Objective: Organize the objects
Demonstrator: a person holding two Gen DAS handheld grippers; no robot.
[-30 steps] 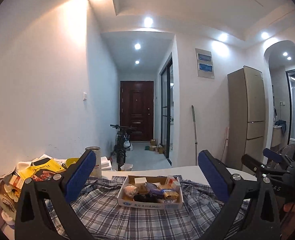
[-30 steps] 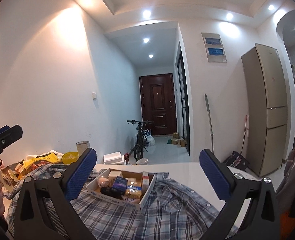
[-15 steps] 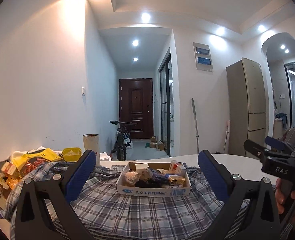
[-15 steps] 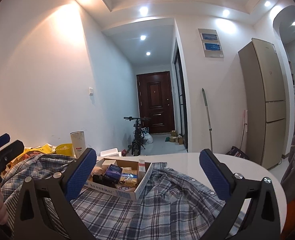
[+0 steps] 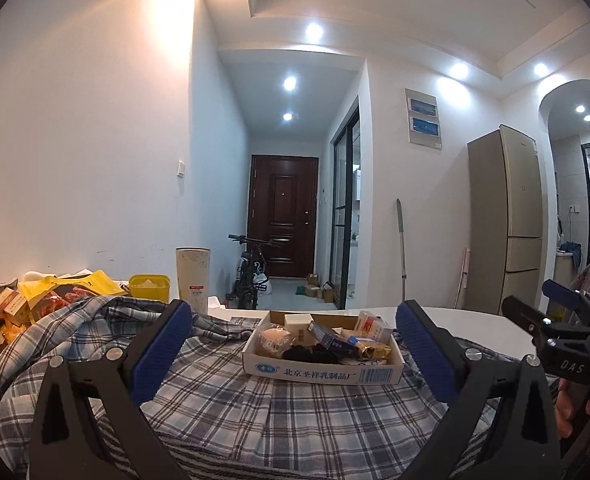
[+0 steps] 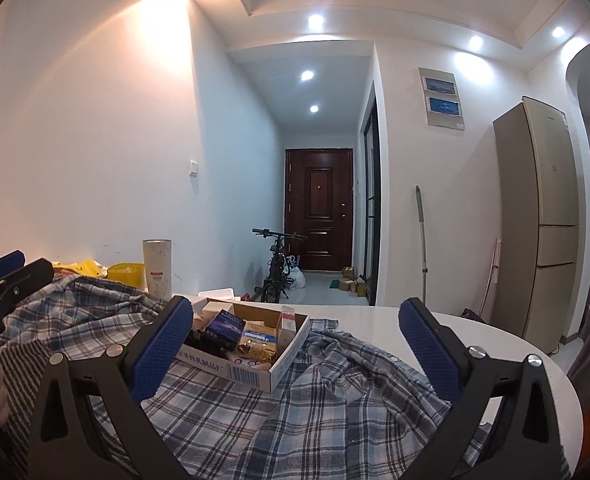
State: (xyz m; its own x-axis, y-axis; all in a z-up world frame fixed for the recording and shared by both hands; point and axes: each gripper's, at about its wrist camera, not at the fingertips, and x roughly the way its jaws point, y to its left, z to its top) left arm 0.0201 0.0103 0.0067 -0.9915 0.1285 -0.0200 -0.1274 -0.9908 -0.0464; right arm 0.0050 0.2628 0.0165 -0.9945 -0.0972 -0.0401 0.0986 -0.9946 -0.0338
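A shallow cardboard box [image 5: 322, 370] [image 6: 255, 372] full of small packets lies on a plaid shirt [image 5: 223, 408] [image 6: 303, 412] spread over a white table [image 5: 483, 328] [image 6: 475, 340]. My left gripper [image 5: 295, 354] is open and empty, above the shirt, just short of the box. My right gripper [image 6: 297, 354] is open and empty too, with the box behind its left finger. Each gripper shows at the edge of the other's view: the right one [image 5: 555, 312] and the left one [image 6: 11, 276].
A pile of yellow packets and boxes [image 5: 35, 304] lies at the table's left. A yellow tub [image 5: 149, 286] and a tall beige cup [image 5: 193, 280] stand behind the shirt by the wall. A fridge [image 5: 507, 232] and a hallway with a bicycle [image 5: 251, 276] lie beyond.
Both grippers have come lower and nearer the table, so the box and shirt sit larger and closer. Both stay open and empty.
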